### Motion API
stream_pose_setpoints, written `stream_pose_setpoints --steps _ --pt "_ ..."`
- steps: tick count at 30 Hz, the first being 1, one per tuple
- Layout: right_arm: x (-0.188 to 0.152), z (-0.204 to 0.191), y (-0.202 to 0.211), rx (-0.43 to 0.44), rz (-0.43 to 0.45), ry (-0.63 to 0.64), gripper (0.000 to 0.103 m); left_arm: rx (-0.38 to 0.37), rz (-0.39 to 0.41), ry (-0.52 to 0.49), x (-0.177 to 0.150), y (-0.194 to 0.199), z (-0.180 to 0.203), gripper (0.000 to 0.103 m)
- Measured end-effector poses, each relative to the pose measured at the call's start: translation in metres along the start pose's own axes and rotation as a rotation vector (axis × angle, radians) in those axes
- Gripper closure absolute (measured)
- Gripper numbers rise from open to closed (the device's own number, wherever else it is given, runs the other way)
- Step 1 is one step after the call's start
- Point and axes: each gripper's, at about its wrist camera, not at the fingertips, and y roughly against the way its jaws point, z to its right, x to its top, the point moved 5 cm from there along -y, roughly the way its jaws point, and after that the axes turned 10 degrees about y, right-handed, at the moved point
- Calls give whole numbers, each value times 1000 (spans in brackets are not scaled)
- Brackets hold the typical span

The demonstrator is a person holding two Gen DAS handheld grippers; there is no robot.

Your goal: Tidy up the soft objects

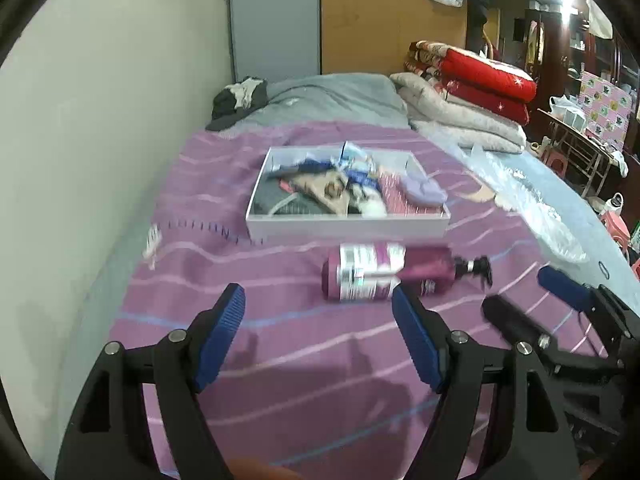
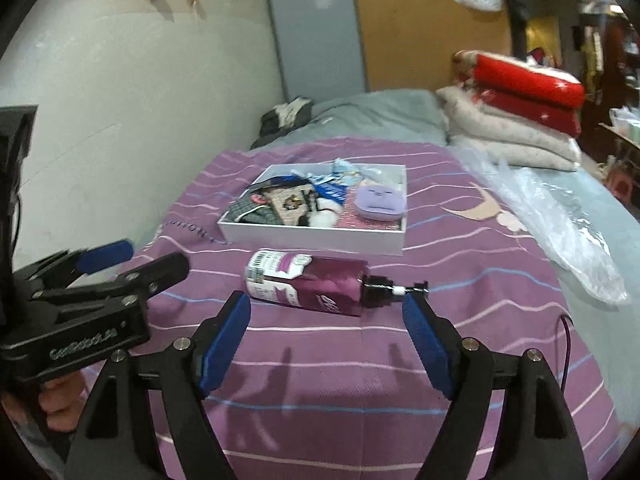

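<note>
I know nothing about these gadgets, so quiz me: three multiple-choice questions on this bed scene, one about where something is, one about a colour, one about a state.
1. Where is the pump bottle?
A. Inside the white tray
B. On the striped bedspread, in front of the white tray
C. On the folded quilts

2. What colour are the gripper pads?
A. Blue
B. Red
C. Yellow

3. How does the pump bottle lie?
A. Upright
B. On its side
C. Upside down in a gripper

Answers:
1 B: it rests on the striped bedspread, on the near side of the white tray.
2 A: the ribbed pads on both the right gripper and the left gripper are blue.
3 B: its pump head points sideways, and both grippers are open and empty.
</note>
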Motion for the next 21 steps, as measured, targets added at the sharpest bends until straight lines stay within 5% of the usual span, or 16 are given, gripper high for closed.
stream_pose_setpoints --steps 7,21 --pt "-23 18 -11 -55 -15 -93 24 0 -81 -10 -39 -29 -4 27" --pt "-28 10 -21 -47 -44 -72 24 -4 -85 -6 -42 -31 -5 27"
